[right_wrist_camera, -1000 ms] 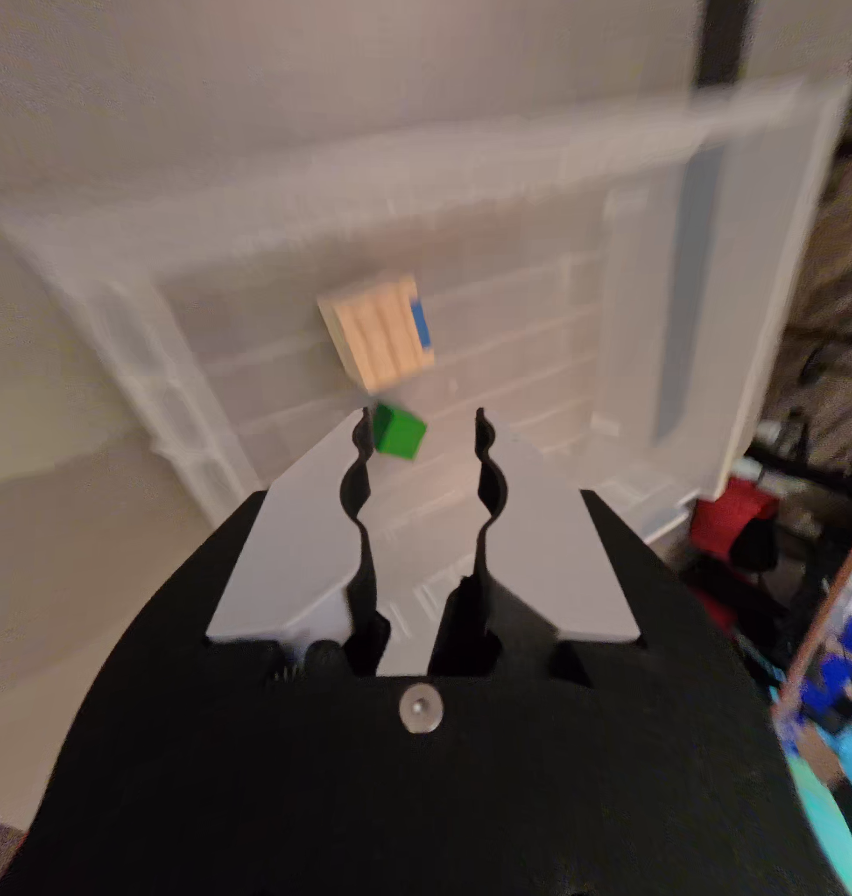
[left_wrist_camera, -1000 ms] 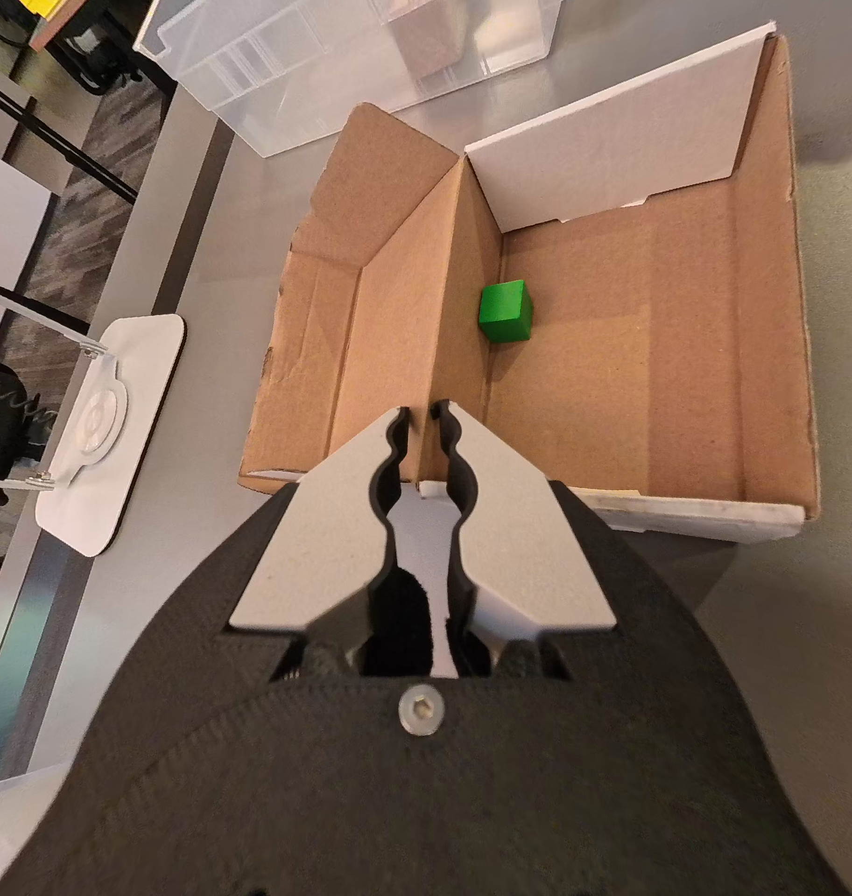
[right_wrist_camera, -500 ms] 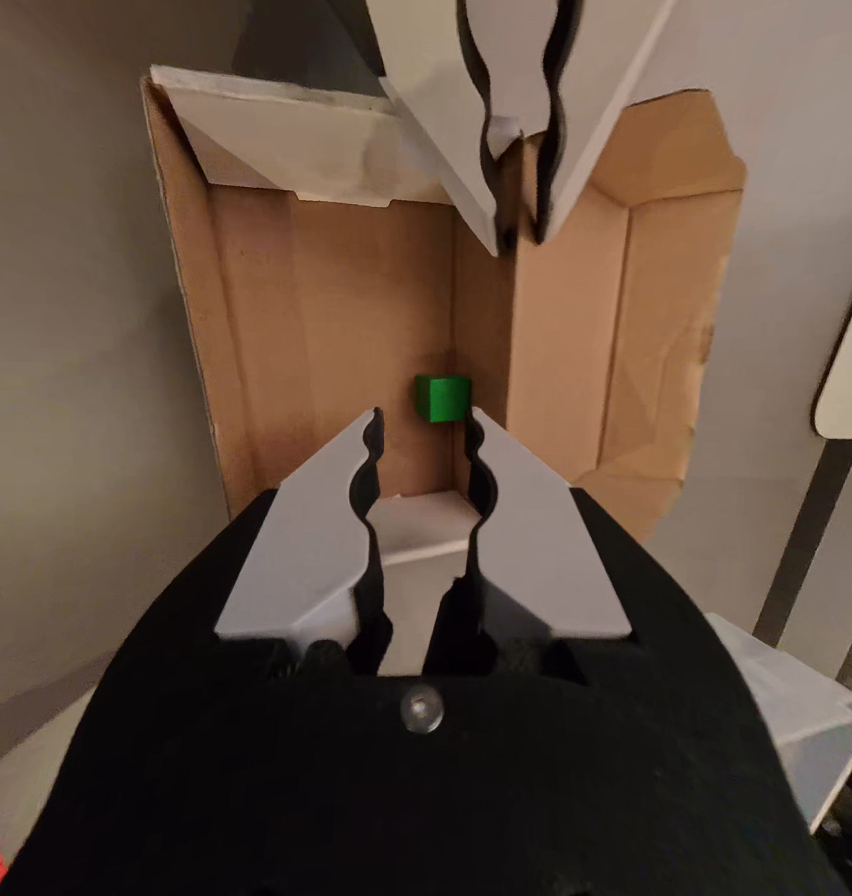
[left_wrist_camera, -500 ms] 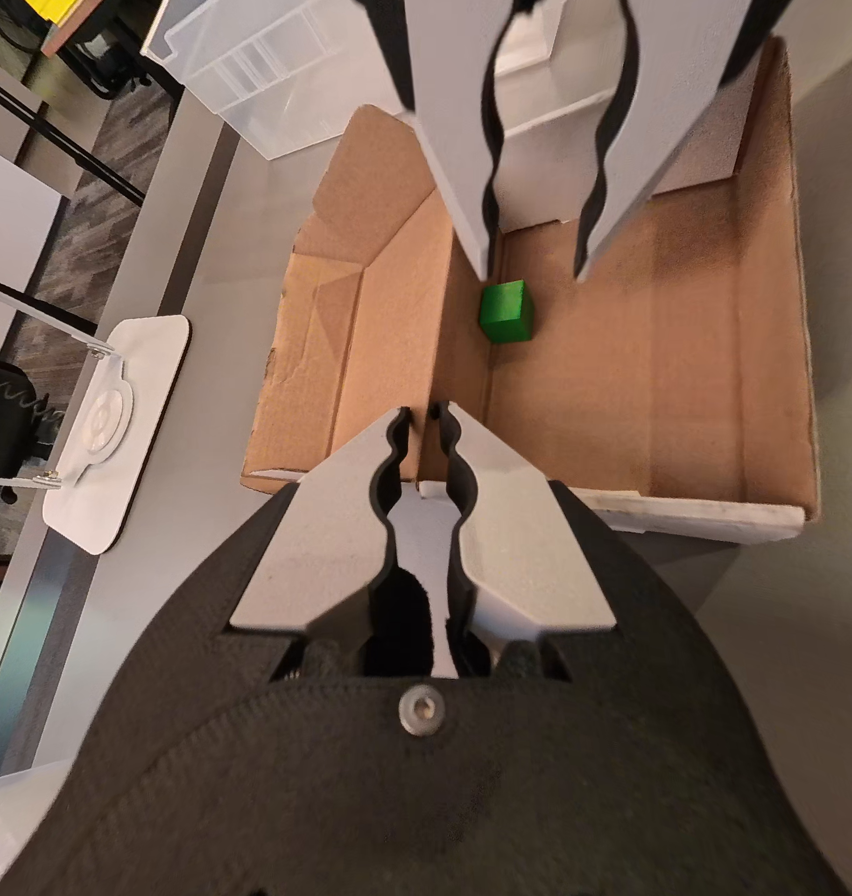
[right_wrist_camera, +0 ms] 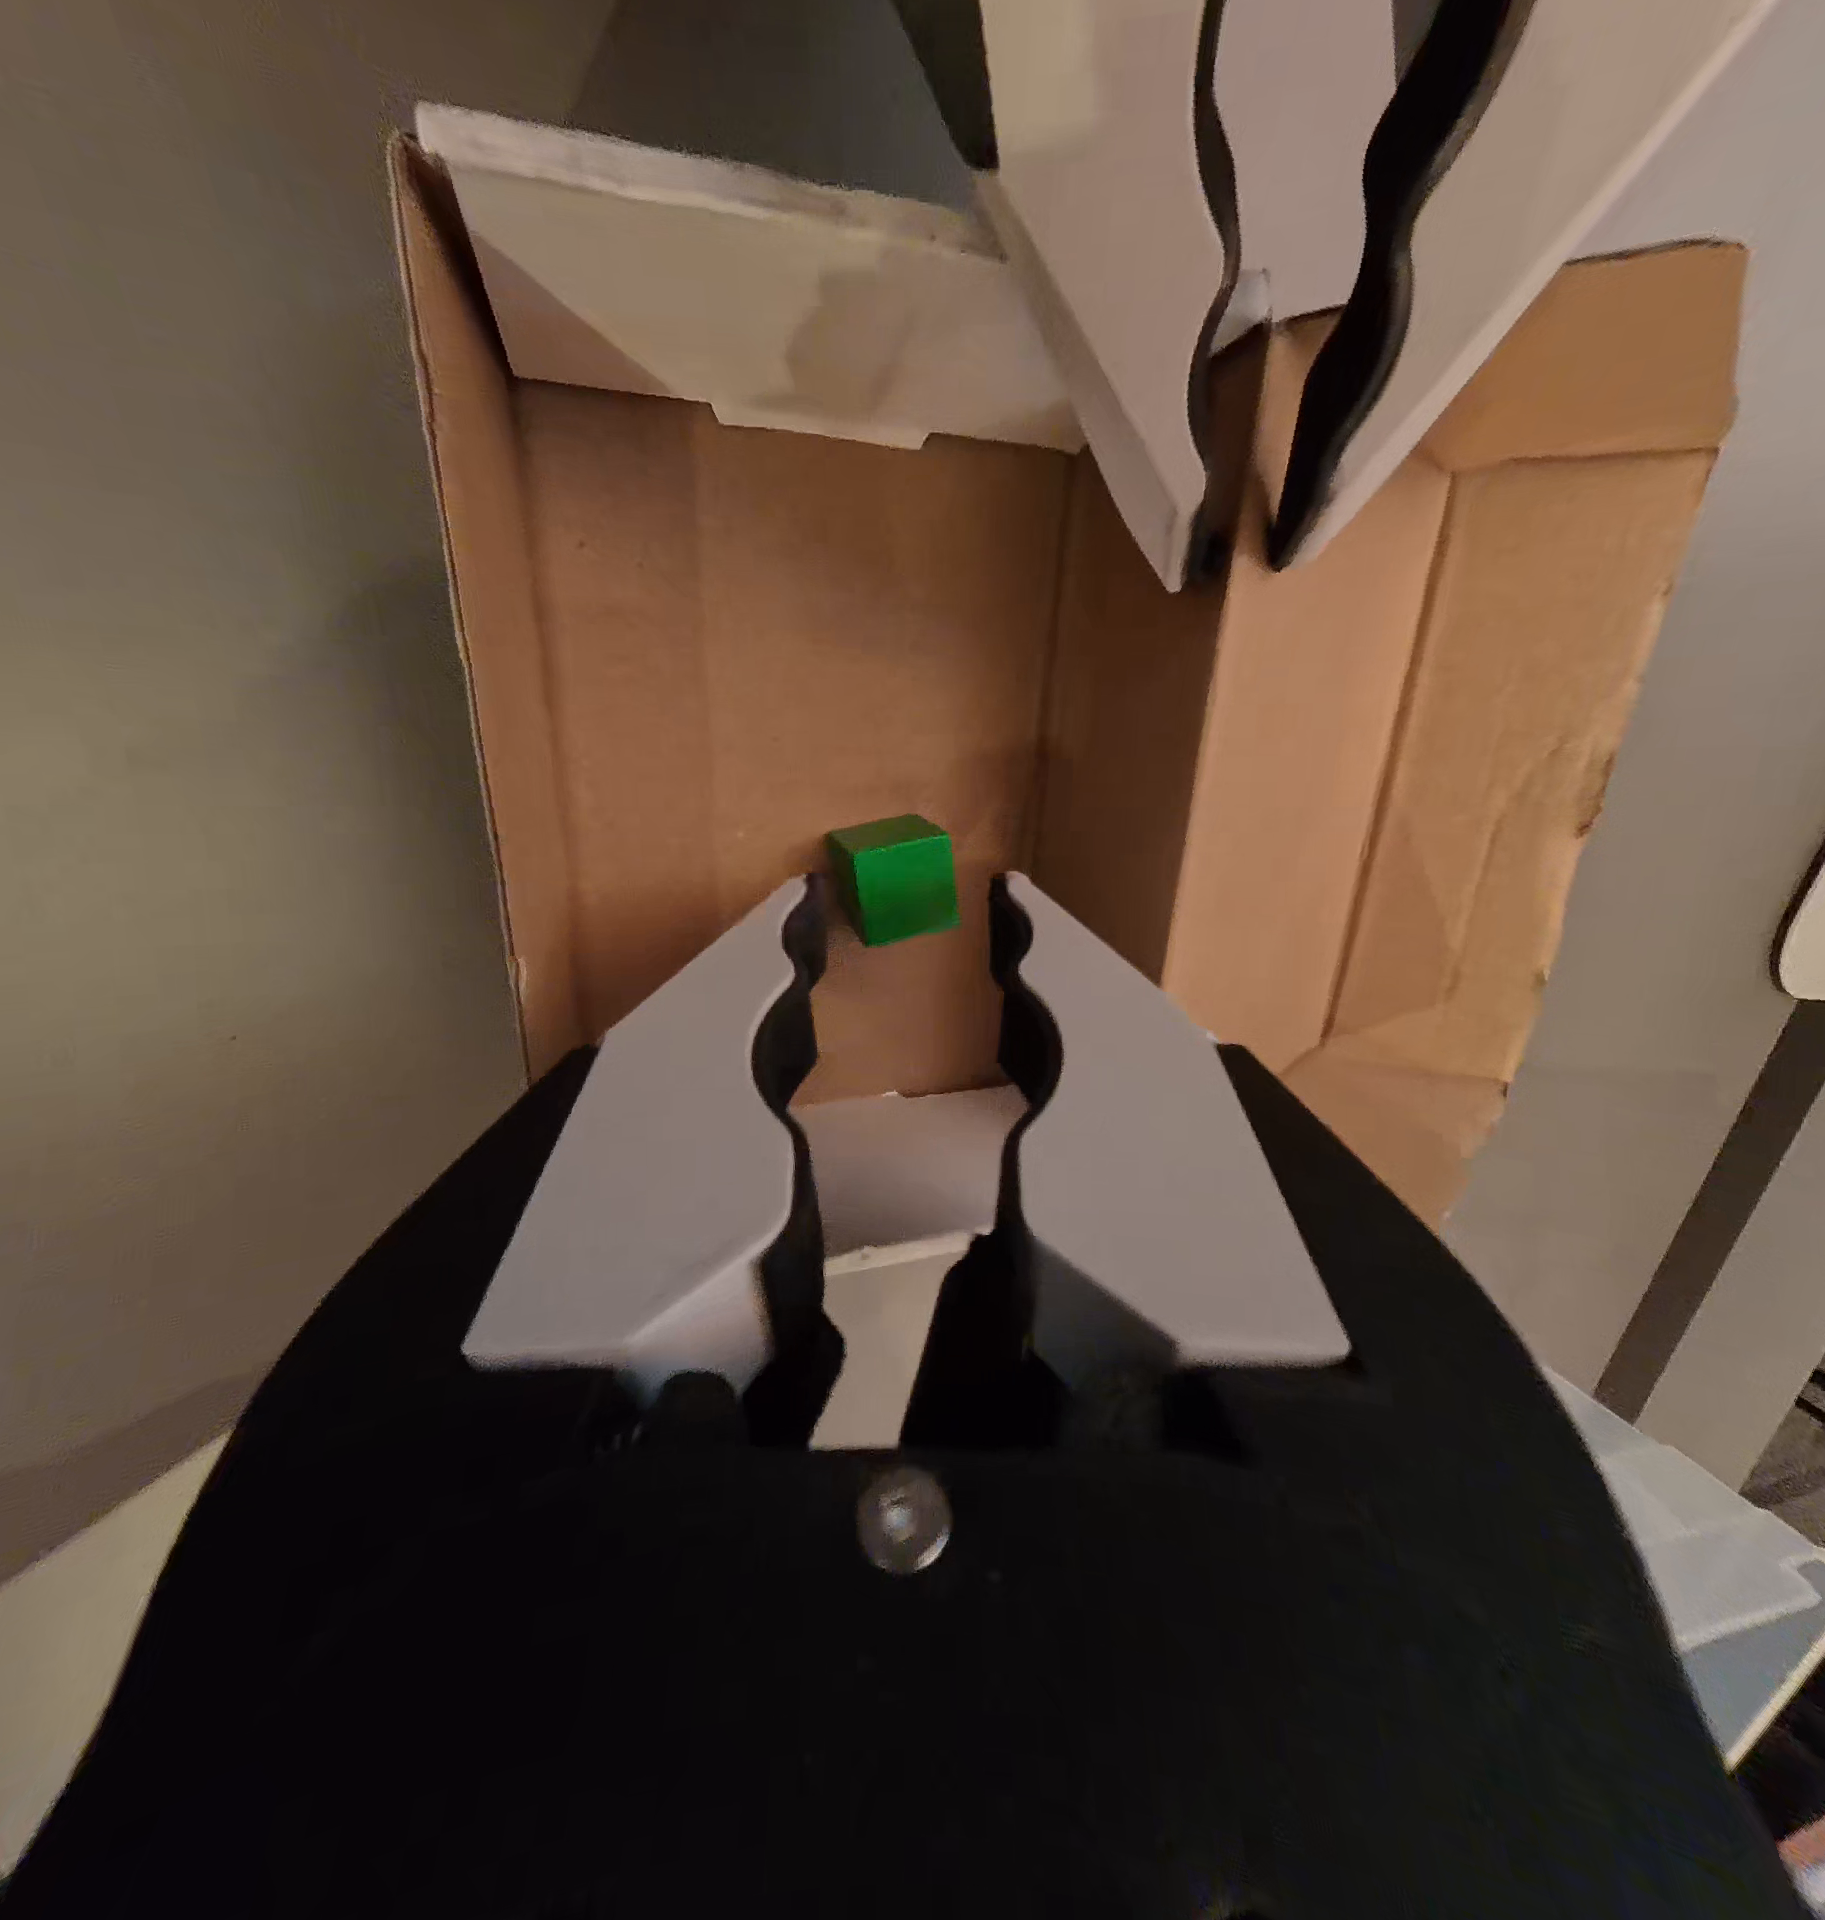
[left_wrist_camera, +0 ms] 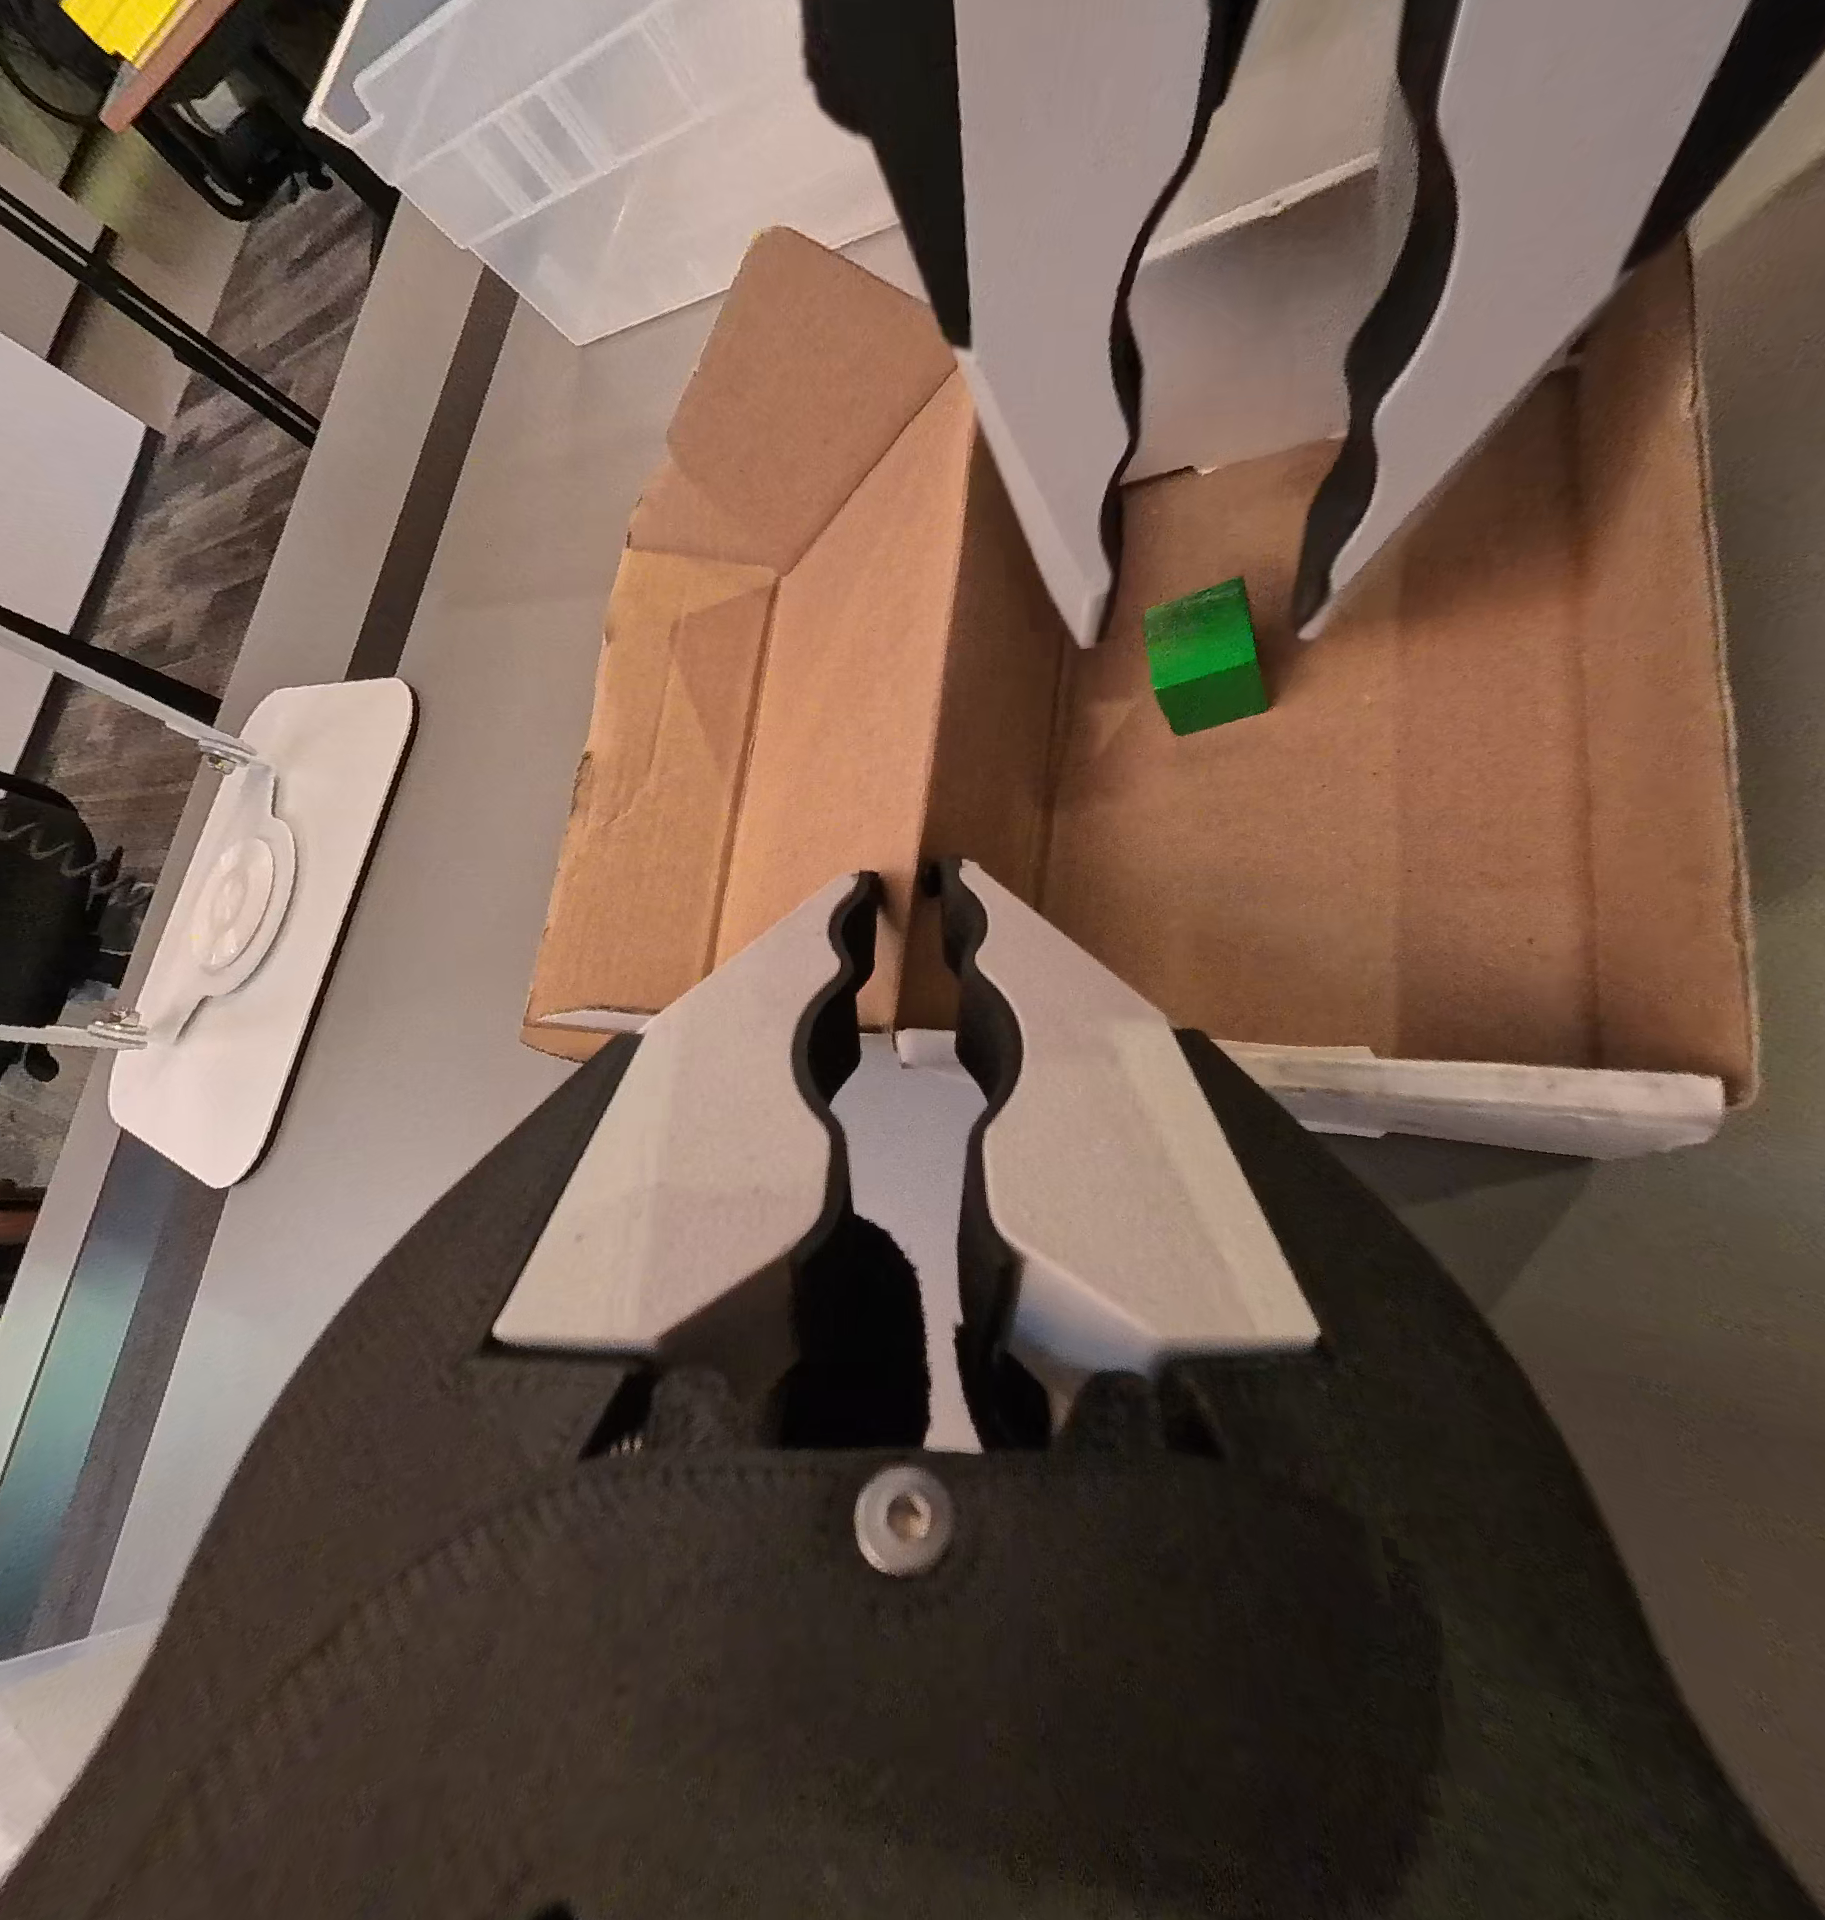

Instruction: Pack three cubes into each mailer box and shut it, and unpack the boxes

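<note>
An open brown mailer box (left_wrist_camera: 1407, 883) lies on the grey table. One green cube (left_wrist_camera: 1204, 655) sits on its floor, a little off the inner wall. My left gripper (left_wrist_camera: 900, 894) is shut on the near edge of the box's upright lid panel (left_wrist_camera: 846, 665). My right gripper (left_wrist_camera: 1202, 627) reaches down into the box from the far side, open, with a fingertip on either side of the cube. In the right wrist view the cube (right_wrist_camera: 892, 878) lies between the open tips of my right gripper (right_wrist_camera: 903, 883). My left gripper (right_wrist_camera: 1243, 556) pinches the lid panel (right_wrist_camera: 1334, 790) beyond it.
A clear plastic bin (left_wrist_camera: 575, 177) stands beyond the box's far left corner and also shows in the right wrist view (right_wrist_camera: 1718, 1621). A white pad with a metal stand (left_wrist_camera: 253, 935) sits at the table's left edge. The box's white side flaps (right_wrist_camera: 742, 301) stand up.
My right gripper swung from the clear bin to the box and dropped lower inside it. The cube has shifted a little away from the wall and now sits between the fingers. My left gripper kept its hold.
</note>
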{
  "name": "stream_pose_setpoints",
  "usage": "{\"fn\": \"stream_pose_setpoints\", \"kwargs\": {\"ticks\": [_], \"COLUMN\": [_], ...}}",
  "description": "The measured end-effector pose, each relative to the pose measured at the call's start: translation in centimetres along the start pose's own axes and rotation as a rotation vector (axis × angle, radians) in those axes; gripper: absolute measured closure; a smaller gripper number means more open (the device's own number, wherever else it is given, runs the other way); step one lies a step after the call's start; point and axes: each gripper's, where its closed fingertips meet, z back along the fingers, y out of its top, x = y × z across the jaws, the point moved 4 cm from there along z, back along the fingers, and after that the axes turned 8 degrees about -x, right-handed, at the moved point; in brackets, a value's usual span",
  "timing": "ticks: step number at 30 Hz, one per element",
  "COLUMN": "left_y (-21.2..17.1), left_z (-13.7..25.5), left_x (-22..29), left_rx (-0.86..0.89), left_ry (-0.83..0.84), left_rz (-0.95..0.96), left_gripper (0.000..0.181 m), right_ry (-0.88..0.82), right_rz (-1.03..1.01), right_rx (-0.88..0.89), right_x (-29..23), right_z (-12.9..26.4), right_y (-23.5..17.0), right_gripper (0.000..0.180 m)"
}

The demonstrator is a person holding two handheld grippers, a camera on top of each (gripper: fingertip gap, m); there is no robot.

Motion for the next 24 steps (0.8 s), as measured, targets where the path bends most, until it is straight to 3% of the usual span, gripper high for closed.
{"fn": "stream_pose_setpoints", "kwargs": {"ticks": [3,6,11,15,17,20,24], "left_y": [0.0,0.0,0.0,0.0,0.0,0.0,0.1], "left_z": [0.0,0.0,0.0,0.0,0.0,0.0,-0.1], "left_x": [0.0,0.0,0.1,0.1,0.1,0.1,0.1], "left_rx": [0.001,0.000,0.002,0.001,0.000,-0.004,-0.003], "left_ry": [0.000,0.003,0.003,0.003,0.003,0.005,0.005], "left_rz": [0.000,-0.004,-0.004,-0.005,-0.007,-0.011,-0.012], "left_gripper": [0.170,0.170,0.170,0.170,0.170,0.170,0.170], "right_ry": [0.000,0.034,-0.058,-0.180,-0.221,-0.161,-0.028], "right_rz": [0.037,0.034,-0.073,-0.248,-0.323,-0.383,-0.365], "right_rx": [-0.049,-0.024,0.078,0.020,-0.131,-0.357,-0.543], "right_x": [0.0,0.0,2.2,5.6,7.0,7.3,6.0], "right_z": [-1.1,-1.7,3.2,9.2,10.1,8.5,4.2], "right_y": [-0.2,0.1,-2.4,-10.7,-16.7,-24.7,-29.8], "right_gripper": [0.146,0.158,0.159,0.159,0.159,0.159,0.159]}}
